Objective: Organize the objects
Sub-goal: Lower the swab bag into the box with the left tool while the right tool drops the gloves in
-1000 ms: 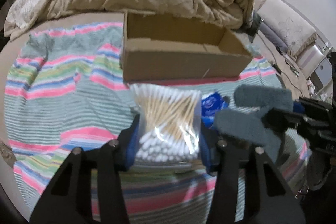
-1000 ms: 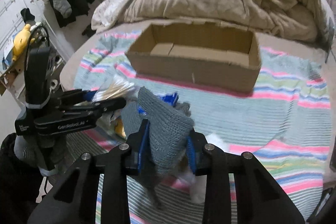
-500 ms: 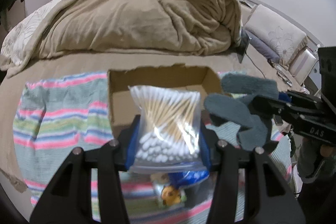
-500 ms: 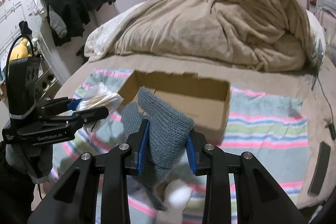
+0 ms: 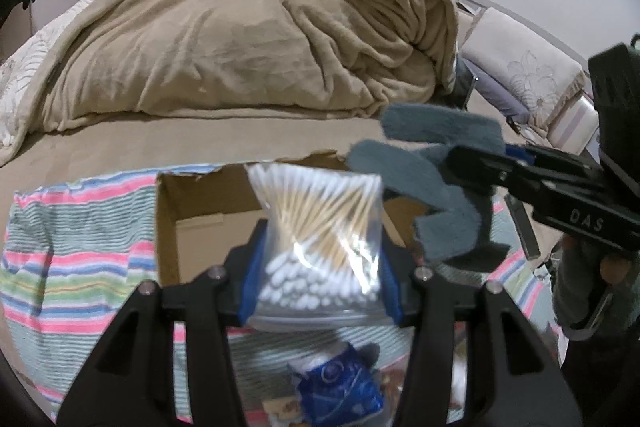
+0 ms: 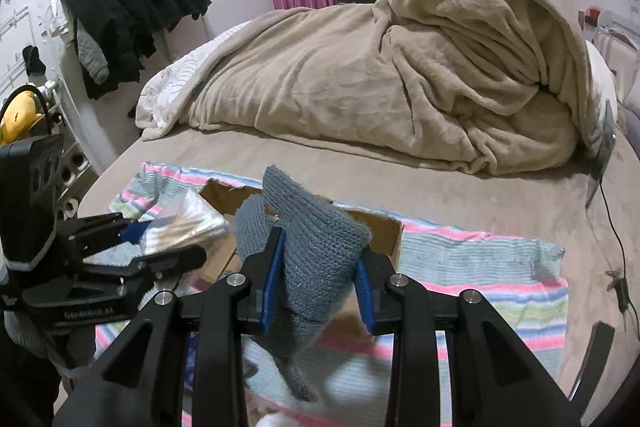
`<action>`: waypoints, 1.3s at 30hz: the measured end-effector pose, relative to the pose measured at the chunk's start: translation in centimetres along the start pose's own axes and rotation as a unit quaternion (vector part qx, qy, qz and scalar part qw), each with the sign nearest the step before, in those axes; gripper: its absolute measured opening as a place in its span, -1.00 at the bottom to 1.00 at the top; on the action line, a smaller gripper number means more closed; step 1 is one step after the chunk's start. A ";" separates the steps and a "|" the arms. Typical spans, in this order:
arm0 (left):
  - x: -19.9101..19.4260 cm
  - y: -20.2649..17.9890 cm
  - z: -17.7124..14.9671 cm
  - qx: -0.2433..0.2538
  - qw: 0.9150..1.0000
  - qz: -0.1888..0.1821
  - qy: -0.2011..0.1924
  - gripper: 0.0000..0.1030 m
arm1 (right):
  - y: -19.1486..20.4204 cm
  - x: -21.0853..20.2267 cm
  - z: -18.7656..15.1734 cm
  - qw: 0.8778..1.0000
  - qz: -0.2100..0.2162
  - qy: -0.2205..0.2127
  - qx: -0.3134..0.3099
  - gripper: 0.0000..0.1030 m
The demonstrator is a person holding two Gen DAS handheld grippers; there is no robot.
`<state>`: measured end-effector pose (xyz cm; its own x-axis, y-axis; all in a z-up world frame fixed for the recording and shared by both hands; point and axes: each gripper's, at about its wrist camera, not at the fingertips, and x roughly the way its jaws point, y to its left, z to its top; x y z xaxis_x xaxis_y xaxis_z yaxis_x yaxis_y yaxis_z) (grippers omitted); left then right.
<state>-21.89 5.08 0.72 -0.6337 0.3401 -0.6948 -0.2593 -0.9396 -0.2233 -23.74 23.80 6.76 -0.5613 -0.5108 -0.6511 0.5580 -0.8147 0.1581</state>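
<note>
My left gripper [image 5: 320,263] is shut on a clear bag of cotton swabs [image 5: 320,235] and holds it in the air in front of the open cardboard box [image 5: 192,223]. My right gripper [image 6: 318,279] is shut on a grey-blue knitted glove [image 6: 312,255], also in the air above the box [image 6: 384,231]. In the left wrist view the glove [image 5: 436,179] and right gripper [image 5: 460,163] hang at the right. In the right wrist view the left gripper [image 6: 176,239] with the swab bag [image 6: 188,223] is at the left.
The box sits on a striped cloth [image 5: 68,267] on the bed. A beige blanket [image 6: 400,67] is heaped behind. A blue packet [image 5: 340,383] and other small items lie below the left gripper. Black clothes [image 6: 136,7] hang at the left wall.
Both grippers have risen and moved forward with their loads, so the box now sits lower and closer under them. The small items on the cloth dropped below the left gripper.
</note>
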 end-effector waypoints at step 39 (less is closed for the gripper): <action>8.4 3.1 -0.8 -0.049 0.996 0.029 0.075 0.20 | -1.7 8.0 0.2 0.998 -0.027 0.053 -0.002 0.30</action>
<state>-27.45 4.98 -6.42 -0.5271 0.2819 -0.8017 -0.1476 -0.9594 -0.2404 -29.30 21.05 1.44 -0.5236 -0.4337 -0.7334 0.5307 -0.8394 0.1175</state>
